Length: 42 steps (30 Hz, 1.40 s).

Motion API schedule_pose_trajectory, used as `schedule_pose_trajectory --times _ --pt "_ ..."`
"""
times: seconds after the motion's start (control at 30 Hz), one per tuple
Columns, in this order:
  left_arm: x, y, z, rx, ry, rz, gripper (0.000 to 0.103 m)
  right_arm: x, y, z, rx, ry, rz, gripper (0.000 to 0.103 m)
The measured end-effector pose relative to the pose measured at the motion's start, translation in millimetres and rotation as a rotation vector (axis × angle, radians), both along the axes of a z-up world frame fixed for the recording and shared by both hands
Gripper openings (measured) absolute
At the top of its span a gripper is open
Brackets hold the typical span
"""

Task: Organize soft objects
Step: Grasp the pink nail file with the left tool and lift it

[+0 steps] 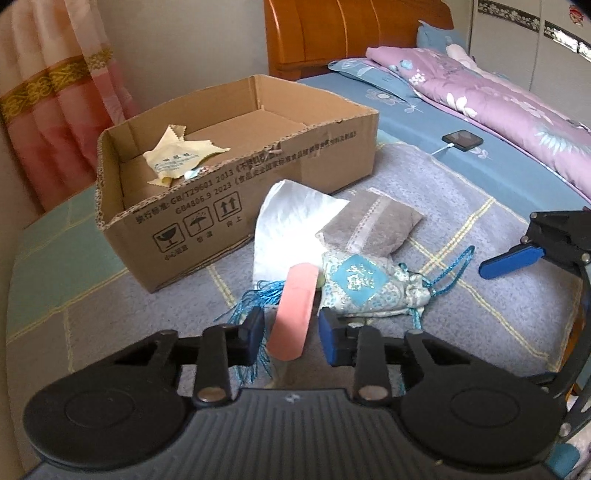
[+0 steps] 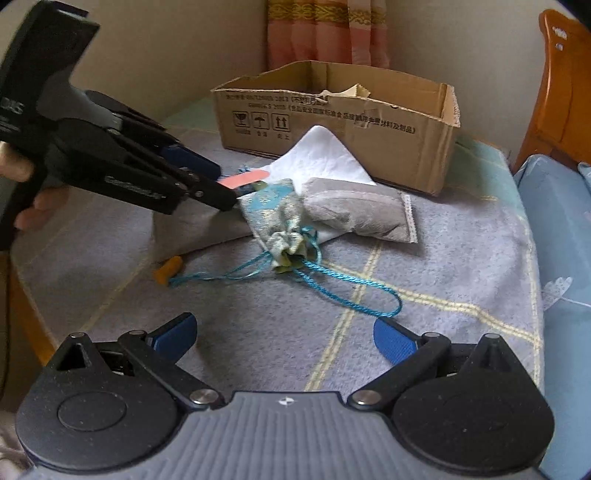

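My left gripper is shut on a pink flat sponge pad, held just above the grey blanket; it also shows in the right wrist view with the pink pad at its tips. Just beyond lie a teal embroidered drawstring pouch, a grey sachet pillow and a white cloth. An open cardboard box behind holds a yellow cloth. My right gripper is open and empty, near the pouch's cord; it shows at right in the left view.
A small orange object lies on the blanket at the left. A phone on a cable lies on the blue sheet, with a purple floral quilt beyond. Curtain and wooden headboard stand behind.
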<state>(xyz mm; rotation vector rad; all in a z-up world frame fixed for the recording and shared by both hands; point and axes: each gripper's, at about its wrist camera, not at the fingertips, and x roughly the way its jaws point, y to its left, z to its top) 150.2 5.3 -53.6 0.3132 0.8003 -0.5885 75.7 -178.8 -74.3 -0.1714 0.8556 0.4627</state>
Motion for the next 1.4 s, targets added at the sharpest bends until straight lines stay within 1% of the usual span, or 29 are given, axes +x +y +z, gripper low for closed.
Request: schedule_pose_trajectory --times 0.23,0.53,0.63,0.73,0.8,1.0,1.23,1.33,1.4 --pt "-2 0 1 -0.003 0.005 0.006 0.019 -6 0 6 -0.010 -0.024 0.014 0.103" --pt "-17 13 7 -0.035 0.046 0.061 0.018 -7 -2 13 0.007 -0.049 -0.002 0.103" --pt "-25 15 7 -0.037 0.063 0.057 0.018 -8 -1 13 0.007 -0.053 -0.004 0.103" --pt "-26 13 6 -0.019 0.054 0.058 0.019 -8 -1 14 0.012 -0.055 -0.006 0.103" --pt "-24 11 5 -0.025 0.057 0.065 0.019 -8 0 14 0.015 -0.056 -0.008 0.103" --pt "-21 8 4 -0.012 0.041 0.059 0.022 -10 0 17 0.017 -0.064 -0.010 0.103" --pt "-27 -2 5 0.031 -0.001 0.064 0.024 -9 -2 18 0.032 -0.063 -0.018 0.103" --pt "-28 -6 5 0.048 -0.012 0.074 0.024 -8 -1 17 0.035 -0.063 -0.015 0.103" --pt "-28 -7 7 0.048 -0.013 0.087 0.026 -8 -1 17 0.037 -0.062 -0.014 0.103"
